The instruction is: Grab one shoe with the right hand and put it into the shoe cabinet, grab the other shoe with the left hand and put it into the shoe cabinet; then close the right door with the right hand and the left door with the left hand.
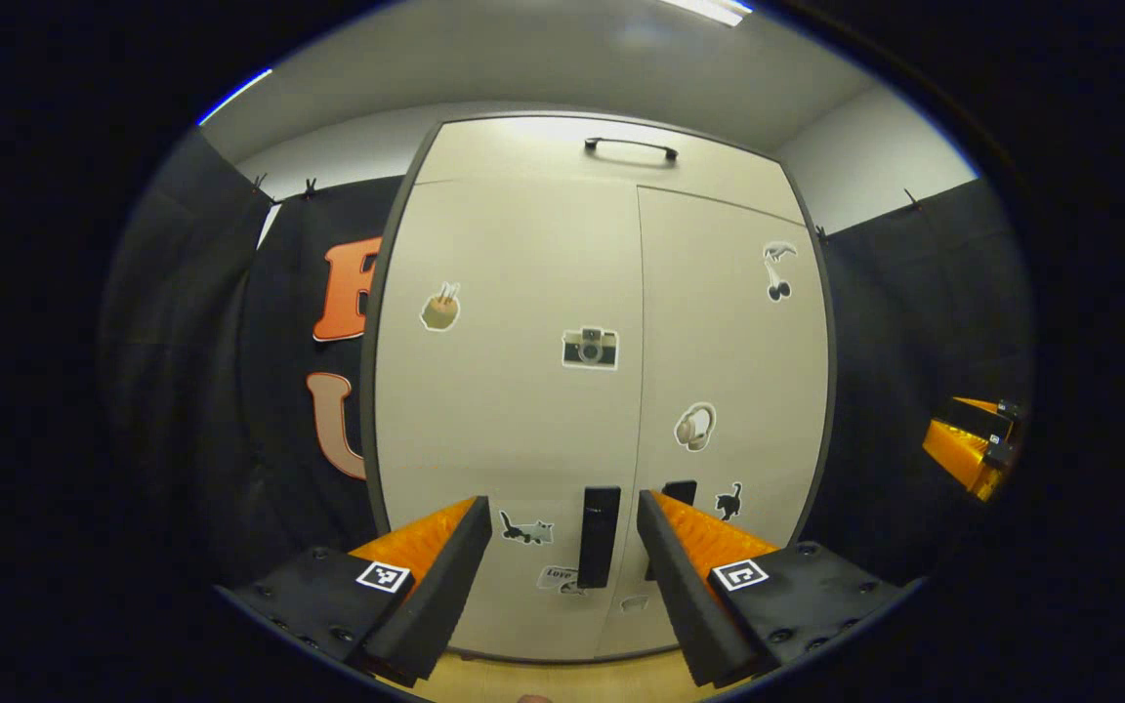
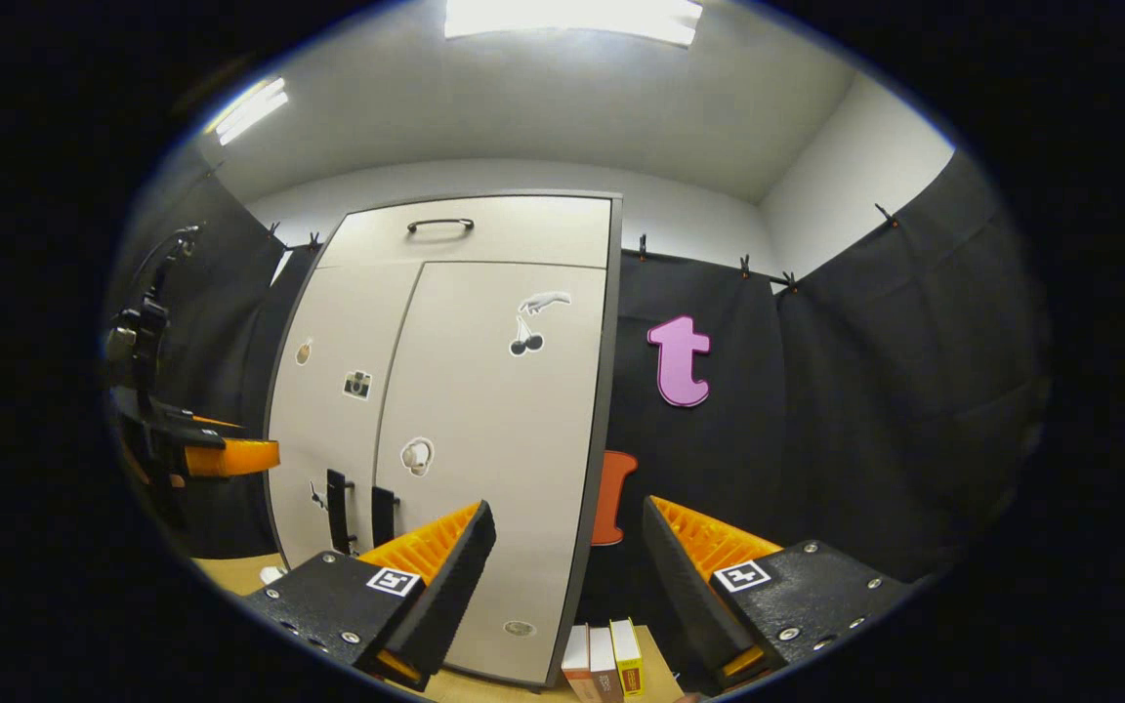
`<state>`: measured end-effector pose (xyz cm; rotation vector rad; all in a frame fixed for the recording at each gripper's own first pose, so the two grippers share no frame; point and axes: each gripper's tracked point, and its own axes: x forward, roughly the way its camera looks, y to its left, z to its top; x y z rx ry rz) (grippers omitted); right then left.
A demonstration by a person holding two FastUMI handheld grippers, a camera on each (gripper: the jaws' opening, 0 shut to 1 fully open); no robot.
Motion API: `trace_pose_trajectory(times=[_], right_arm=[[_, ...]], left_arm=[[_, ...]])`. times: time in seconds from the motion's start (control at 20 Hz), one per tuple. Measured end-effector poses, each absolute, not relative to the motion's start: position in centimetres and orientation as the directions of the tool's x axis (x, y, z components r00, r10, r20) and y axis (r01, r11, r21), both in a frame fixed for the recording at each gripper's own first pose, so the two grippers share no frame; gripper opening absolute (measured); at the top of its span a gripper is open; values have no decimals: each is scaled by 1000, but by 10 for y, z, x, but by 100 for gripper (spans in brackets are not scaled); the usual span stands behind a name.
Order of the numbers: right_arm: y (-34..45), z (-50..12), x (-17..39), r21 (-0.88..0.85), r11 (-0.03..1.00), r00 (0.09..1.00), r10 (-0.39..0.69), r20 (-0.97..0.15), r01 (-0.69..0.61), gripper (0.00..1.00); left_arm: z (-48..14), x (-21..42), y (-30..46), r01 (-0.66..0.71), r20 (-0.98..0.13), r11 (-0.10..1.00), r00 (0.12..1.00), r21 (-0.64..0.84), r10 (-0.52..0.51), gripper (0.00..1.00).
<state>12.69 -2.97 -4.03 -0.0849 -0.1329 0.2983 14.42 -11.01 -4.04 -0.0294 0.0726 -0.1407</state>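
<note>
In the left gripper view, the left tool (image 1: 563, 532) has its two orange-and-black fingers spread apart with nothing between them, released. Just beyond the fingertips stands the shoe cabinet (image 1: 523, 410) on a pale wooden floor (image 1: 562, 674), both tall doors closed flush. The left door (image 1: 509, 391) and the right door (image 1: 733, 371) meet at a centre seam, and a black handle (image 1: 599, 535) sits on each side of that seam, low down. Stickers dot both doors. Above them a narrower top panel carries a dark bar handle (image 1: 631, 146). No shoes are visible outside the cabinet.

In the right gripper view, the right tool (image 2: 567, 542) is likewise spread wide and empty, released, held off to the cabinet's right side. A few small boxes (image 2: 606, 664) stand on the floor beside the cabinet's near corner. Farther off, at the left edge, the other tool shows in front of the closed doors.
</note>
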Motion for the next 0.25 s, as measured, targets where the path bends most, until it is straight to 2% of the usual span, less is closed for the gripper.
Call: trace_pose_trajectory(times=[0.1, 0.2, 0.25], right_arm=[[-22, -24, 119, -115, 946, 935, 318, 158, -303, 93], [-16, -8, 117, -129, 943, 925, 327, 192, -307, 93], [-13, -3, 116, -133, 941, 921, 333, 202, -311, 96]], left_arm=[[-13, 125, -83, 107, -24, 993, 994, -39, -108, 97], [12, 108, -51, 55, 30, 998, 998, -26, -54, 96], [20, 102, -40, 35, 50, 999, 998, -23, -34, 96]])
